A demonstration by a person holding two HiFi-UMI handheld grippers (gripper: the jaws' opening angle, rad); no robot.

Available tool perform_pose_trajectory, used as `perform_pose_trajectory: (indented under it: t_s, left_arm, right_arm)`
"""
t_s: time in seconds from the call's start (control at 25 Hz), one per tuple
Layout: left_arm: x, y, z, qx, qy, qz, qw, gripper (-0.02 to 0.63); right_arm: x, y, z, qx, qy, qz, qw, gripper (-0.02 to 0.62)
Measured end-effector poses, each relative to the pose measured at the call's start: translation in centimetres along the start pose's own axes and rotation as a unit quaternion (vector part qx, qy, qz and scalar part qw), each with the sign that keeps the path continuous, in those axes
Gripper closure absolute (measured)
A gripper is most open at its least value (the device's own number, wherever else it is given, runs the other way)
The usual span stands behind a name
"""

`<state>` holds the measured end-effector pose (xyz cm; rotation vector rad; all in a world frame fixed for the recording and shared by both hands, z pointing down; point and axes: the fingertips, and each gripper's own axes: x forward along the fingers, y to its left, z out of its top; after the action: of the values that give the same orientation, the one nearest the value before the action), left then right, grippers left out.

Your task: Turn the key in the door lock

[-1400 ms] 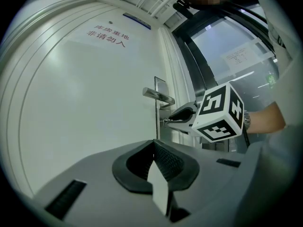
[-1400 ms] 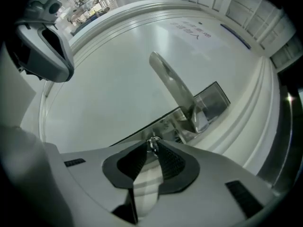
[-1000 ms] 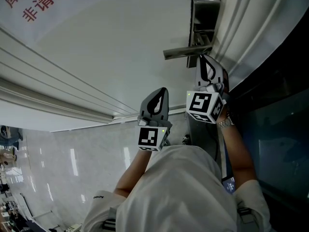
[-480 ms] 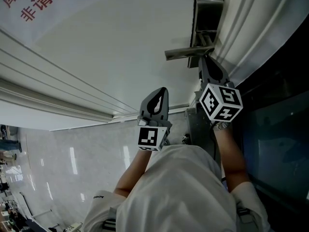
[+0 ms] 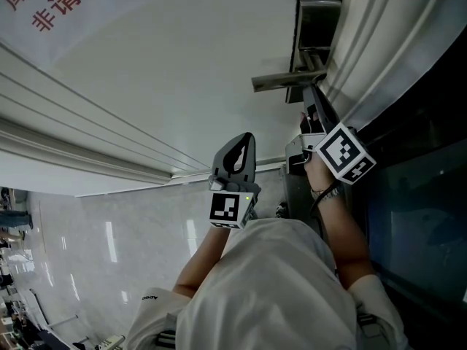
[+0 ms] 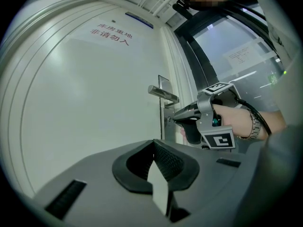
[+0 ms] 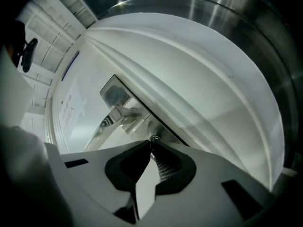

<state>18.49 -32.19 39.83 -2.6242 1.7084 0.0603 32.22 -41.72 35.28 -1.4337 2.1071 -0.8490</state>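
**Key turned: the right gripper (image 7: pixel 152 145) has rolled well round at the lock.**

Nearest, the left gripper (image 6: pixel 152 143) hangs idle, its fingers together on nothing. Beyond it, the right fingers pinch the small metal key (image 7: pixel 153 138) at their tips and have just eased slightly apart. The silver lever handle (image 5: pixel 281 81) on the white door (image 5: pixel 182 64) lies just past them. A second ago its marker cube (image 5: pixel 346 155) sat square. Now it is tilted, so the turn looks largely made.

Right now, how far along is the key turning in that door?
Done: the key sits in the lock under the door handle, and the right gripper has rolled over since a second ago, so a turn looks made. In hand: its jaws pinch the key but have just been opening. Remaining: letting go; whether the bolt moved can't be seen.
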Motion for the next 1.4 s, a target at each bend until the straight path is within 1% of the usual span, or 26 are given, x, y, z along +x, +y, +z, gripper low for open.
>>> perform_pose_trajectory:
  t_s: [0.08,0.16,0.2,0.4,0.52,0.68,0.8,0.92,0.96,1.0,1.12,1.2,1.24,1.28,1.32,1.36,1.4]
  left_arm:
    - [-0.1,0.2,0.1,0.001,-0.001,0.002,1.0000,0.597]
    - [-0.1,0.4,0.1,0.000,0.000,0.004,1.0000,0.597]
    - [-0.1,0.5,0.1,0.000,0.000,0.005,1.0000,0.597]
    - [-0.1,0.6,-0.1,-0.003,0.002,0.004,1.0000,0.597]
    - [0.0,0.4,-0.2,-0.002,0.002,0.001,1.0000,0.597]
    - [0.1,0.4,-0.1,-0.004,0.000,0.000,1.0000,0.597]
    - [0.1,0.4,-0.1,-0.004,0.000,-0.001,1.0000,0.597]
    - [0.0,0.4,0.0,-0.002,-0.001,-0.002,1.0000,0.597]
    - [-0.1,0.4,0.0,-0.002,-0.001,-0.002,1.0000,0.597]
    - [-0.1,0.5,0.1,-0.002,-0.002,-0.002,1.0000,0.597]
    - [-0.2,0.5,0.2,-0.002,-0.004,-0.004,1.0000,0.597]
    - [-0.2,0.3,0.2,-0.002,-0.002,-0.007,1.0000,0.597]
    - [-0.2,0.2,0.2,-0.002,-0.002,-0.008,1.0000,0.597]
    - [-0.2,0.1,0.1,-0.001,-0.001,-0.009,1.0000,0.597]
    - [-0.2,0.0,0.1,-0.001,-0.001,-0.011,0.9999,0.597]
    - [-0.2,-0.1,0.1,-0.001,-0.001,-0.012,0.9999,0.597]
    - [-0.2,-0.2,0.1,-0.001,-0.001,-0.014,0.9999,0.597]
  right_arm:
    - [0.0,-0.2,0.0,0.054,-0.005,0.002,0.999,0.569]
    - [-0.1,-0.3,-0.1,0.115,-0.009,0.002,0.993,0.577]
    - [-0.1,-0.4,-0.1,0.137,-0.010,0.001,0.991,0.575]
    - [-0.1,-0.5,-0.2,0.193,-0.009,0.005,0.981,0.575]
    - [-0.1,-0.9,-0.3,0.242,-0.014,0.002,0.970,0.572]
    - [-0.2,-0.7,-0.3,0.291,-0.027,-0.006,0.956,0.568]
    - [-0.2,-0.8,-0.3,0.316,-0.037,-0.007,0.948,0.568]
    - [-0.2,-0.9,-0.3,0.331,-0.044,-0.007,0.942,0.566]
    - [-0.2,-0.9,-0.3,0.330,-0.043,-0.006,0.943,0.563]
    - [-0.2,-0.9,-0.3,0.318,-0.039,-0.002,0.947,0.563]
    - [-0.1,-0.5,-0.2,0.248,-0.020,0.019,0.968,0.563]
    - [-0.2,-0.4,-0.5,0.209,-0.002,0.033,0.977,0.559]
    - [-0.3,-0.3,-0.7,0.184,0.008,0.038,0.982,0.542]
    - [-0.4,-0.1,-0.9,0.148,0.018,0.041,0.988,0.510]
    - [-0.6,0.1,-1.2,0.100,0.027,0.040,0.994,0.497]
    - [-0.9,0.3,-1.4,0.040,0.036,0.035,0.998,0.495]
    - [-1.1,0.5,-1.5,-0.030,0.044,0.027,0.998,0.494]
